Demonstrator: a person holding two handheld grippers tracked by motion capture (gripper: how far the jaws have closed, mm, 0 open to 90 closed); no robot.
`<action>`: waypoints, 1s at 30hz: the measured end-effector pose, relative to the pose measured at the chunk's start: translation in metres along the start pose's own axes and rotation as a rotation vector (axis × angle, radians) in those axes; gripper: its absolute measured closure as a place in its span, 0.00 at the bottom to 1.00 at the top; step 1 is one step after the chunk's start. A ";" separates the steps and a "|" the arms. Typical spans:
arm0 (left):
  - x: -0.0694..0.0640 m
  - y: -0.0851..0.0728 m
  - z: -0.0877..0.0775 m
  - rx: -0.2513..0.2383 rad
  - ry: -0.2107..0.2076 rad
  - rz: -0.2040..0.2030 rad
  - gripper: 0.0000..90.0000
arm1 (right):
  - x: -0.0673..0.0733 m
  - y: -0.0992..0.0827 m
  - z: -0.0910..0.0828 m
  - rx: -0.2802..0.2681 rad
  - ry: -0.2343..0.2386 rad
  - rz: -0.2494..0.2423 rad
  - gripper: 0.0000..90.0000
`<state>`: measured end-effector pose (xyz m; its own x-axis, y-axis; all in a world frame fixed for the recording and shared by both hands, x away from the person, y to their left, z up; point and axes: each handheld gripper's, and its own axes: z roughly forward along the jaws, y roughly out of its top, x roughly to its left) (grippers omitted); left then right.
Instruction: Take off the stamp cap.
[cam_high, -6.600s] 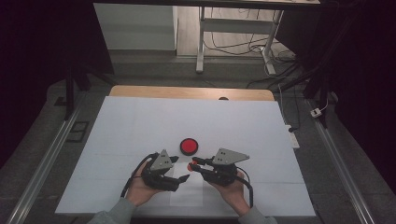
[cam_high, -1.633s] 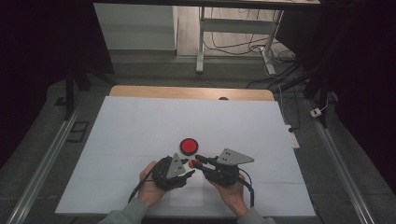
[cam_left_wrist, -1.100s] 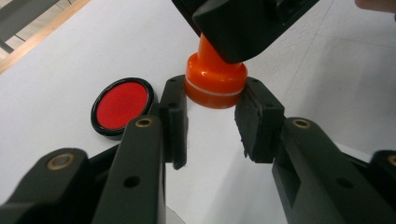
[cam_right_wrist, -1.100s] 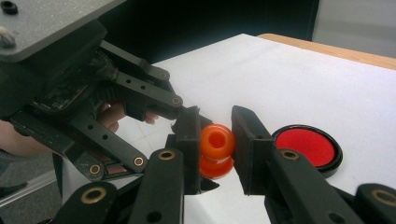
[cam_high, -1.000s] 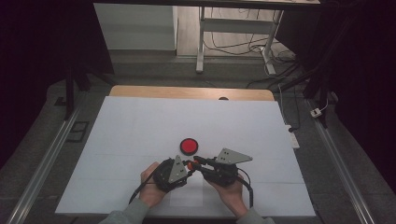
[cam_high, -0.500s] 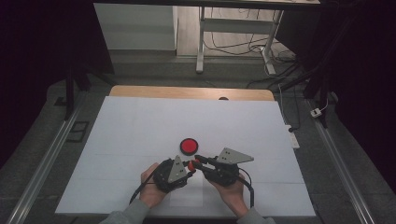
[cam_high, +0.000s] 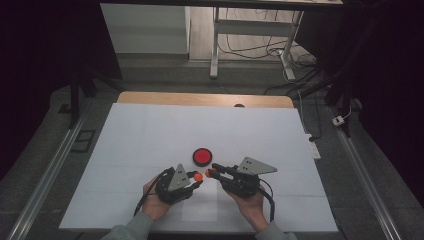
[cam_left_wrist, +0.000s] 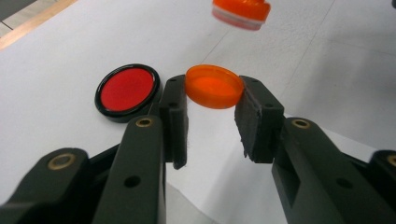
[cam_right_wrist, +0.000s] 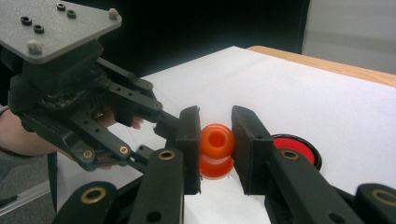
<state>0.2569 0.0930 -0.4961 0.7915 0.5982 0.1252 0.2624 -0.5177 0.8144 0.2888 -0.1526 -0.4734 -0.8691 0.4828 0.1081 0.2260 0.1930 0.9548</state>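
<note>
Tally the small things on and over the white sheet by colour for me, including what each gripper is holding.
Orange: 2, the orange cap in the left gripper and the orange spool-shaped piece in the right gripper.
Red with a black rim: 1, the red disc lying on the white sheet.
Total: 3.

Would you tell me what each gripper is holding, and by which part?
The left gripper pinches an orange cap by its rim; the right gripper clamps a small orange bottle by its sides.
</note>
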 end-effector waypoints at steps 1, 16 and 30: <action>0.001 -0.001 -0.002 -0.001 0.001 -0.004 0.72 | 0.000 0.000 0.000 -0.001 -0.001 0.000 0.81; 0.020 -0.025 -0.036 -0.019 -0.001 -0.044 0.72 | -0.006 -0.002 0.002 0.019 -0.017 -0.002 0.81; 0.029 -0.045 -0.057 -0.015 0.026 -0.086 0.72 | -0.020 -0.002 0.010 0.038 -0.042 0.012 0.81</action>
<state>0.2364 0.1685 -0.4970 0.7518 0.6558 0.0685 0.3205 -0.4543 0.8312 0.3102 -0.1545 -0.4803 -0.8470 0.5207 0.1069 0.2534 0.2186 0.9423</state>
